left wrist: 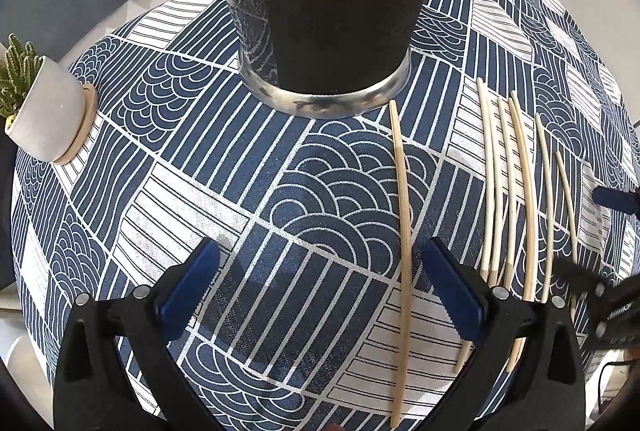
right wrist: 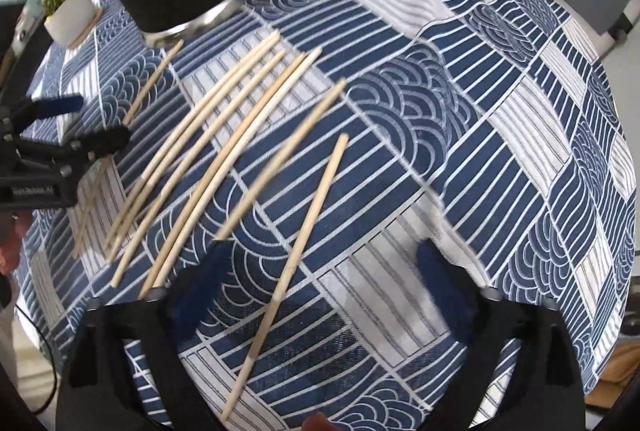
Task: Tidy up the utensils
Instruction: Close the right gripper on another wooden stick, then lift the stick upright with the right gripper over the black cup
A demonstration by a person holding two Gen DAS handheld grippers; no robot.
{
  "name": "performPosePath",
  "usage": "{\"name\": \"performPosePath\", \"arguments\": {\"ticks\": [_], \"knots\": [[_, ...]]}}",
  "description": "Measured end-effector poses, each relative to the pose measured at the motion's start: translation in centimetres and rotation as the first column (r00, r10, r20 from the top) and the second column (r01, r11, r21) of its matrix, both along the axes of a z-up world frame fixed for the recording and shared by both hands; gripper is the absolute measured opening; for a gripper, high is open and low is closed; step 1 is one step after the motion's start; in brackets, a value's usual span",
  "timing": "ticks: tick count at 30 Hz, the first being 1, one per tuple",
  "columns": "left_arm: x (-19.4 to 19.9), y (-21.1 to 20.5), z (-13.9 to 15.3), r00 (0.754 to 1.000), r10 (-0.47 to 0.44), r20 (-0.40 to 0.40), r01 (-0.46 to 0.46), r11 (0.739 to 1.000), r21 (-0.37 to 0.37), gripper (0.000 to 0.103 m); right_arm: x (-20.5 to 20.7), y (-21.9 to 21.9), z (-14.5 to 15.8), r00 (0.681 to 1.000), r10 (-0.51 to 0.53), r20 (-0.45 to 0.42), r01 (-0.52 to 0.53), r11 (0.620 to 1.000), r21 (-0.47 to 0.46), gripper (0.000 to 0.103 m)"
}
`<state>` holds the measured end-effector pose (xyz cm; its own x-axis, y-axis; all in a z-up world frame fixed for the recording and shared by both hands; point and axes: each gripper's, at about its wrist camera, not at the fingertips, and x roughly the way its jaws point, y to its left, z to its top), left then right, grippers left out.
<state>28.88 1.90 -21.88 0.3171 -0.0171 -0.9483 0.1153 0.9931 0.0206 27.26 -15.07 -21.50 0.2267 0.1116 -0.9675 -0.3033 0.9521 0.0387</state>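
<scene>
Left view: my left gripper [left wrist: 320, 271] gapes over bare cloth [left wrist: 160, 151]; one chopstick [left wrist: 404, 231] just inside my right finger, cup [left wrist: 336, 11] ahead.
Right view: my right gripper [right wrist: 320, 271] spread, lone stick [right wrist: 296, 255] between fingers, untouched; fingers blurred.

Blurred white lettering on left tool [right wrist: 80, 127], not legible

Bare tablecloth [left wrist: 192, 159] lies between holder [left wrist: 332, 11] and chopsticks [left wrist: 516, 191].

Chopsticks [right wrist: 224, 151] lay side by side on the tablecloth [right wrist: 480, 111], just right of a tall cup [left wrist: 332, 11]. A potted plant [left wrist: 44, 107] stood far left of it.
</scene>
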Motion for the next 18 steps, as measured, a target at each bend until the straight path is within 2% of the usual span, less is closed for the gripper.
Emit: {"name": "performPosePath", "arguments": {"ticks": [5,6,7,8,9,10,11,12,13,14,15,17,18], "knots": [[0.2,0.0,0.0,1.0,0.019,0.009,-0.019,1.0,-0.003,0.099,0.0,0.2,0.0,1.0,-0.012,-0.002,0.012,1.0,-0.006,0.094],[0.2,0.0,0.0,1.0,0.025,0.013,-0.025,1.0,-0.004,0.099,0.1,0.1,0.0,1.0,-0.013,0.0,0.013,1.0,-0.006,0.087],[0.0,0.0,0.0,0.999,0.031,0.013,-0.031,1.0,-0.004,0.099,0.0,-0.2,0.2,1.0,-0.023,0.006,0.023,1.0,-0.005,0.072],[-0.1,0.2,0.1,0.999,0.037,0.011,-0.037,0.999,-0.005,0.098,-0.1,-0.5,0.6,0.999,-0.034,0.014,0.034,0.999,-0.002,0.063],[-0.6,0.5,0.2,0.999,0.042,0.012,-0.042,0.999,-0.005,0.097,-0.3,-0.9,1.0,0.999,-0.036,0.015,0.036,0.999,-0.004,0.047],[-0.7,0.6,0.4,0.998,0.053,0.018,-0.053,0.999,-0.006,0.091,-0.2,-1.3,1.2,0.999,-0.036,0.012,0.036,0.999,-0.004,0.034],[-1.2,0.8,0.6,0.998,0.059,0.024,-0.059,0.998,-0.007,0.084,-0.2,-1.9,1.3,0.999,-0.037,0.014,0.037,0.999,-0.002,0.027],[-1.4,0.8,0.8,0.997,0.065,0.031,-0.065,0.998,-0.008,0.08,-0.2,-2.2,1.3,0.999,-0.038,0.017,0.038,0.999,-0.003,0.015],[-1.8,0.9,1.0,0.997,0.065,0.034,-0.064,0.998,-0.01,0.071,-0.3,-2.8,1.4,0.999,-0.043,0.017,0.043,0.999,-0.006,0.009],[-2.0,0.9,1.2,0.997,0.065,0.034,-0.065,0.998,-0.01,0.057,-0.4,-3.1,1.4,0.999,-0.045,0.014,0.045,0.999,-0.004,0.008],[-2.2,0.8,1.4,0.997,0.067,0.031,-0.067,0.998,-0.009,0.052,-0.5,-3.4,1.4,0.999,-0.046,0.012,0.046,0.999,-0.002,0.007],[-2.5,0.9,1.7,0.997,0.069,0.018,-0.069,0.998,-0.011,0.024,-0.7,-3.8,1.5,0.999,-0.039,0.011,0.039,0.999,-0.009,0.007],[-2.5,0.9,1.7,0.998,0.069,0.011,-0.069,0.998,-0.014,0.018,-0.8,-4.0,1.5,0.999,-0.035,0.011,0.035,0.999,-0.012,0.006]]}}
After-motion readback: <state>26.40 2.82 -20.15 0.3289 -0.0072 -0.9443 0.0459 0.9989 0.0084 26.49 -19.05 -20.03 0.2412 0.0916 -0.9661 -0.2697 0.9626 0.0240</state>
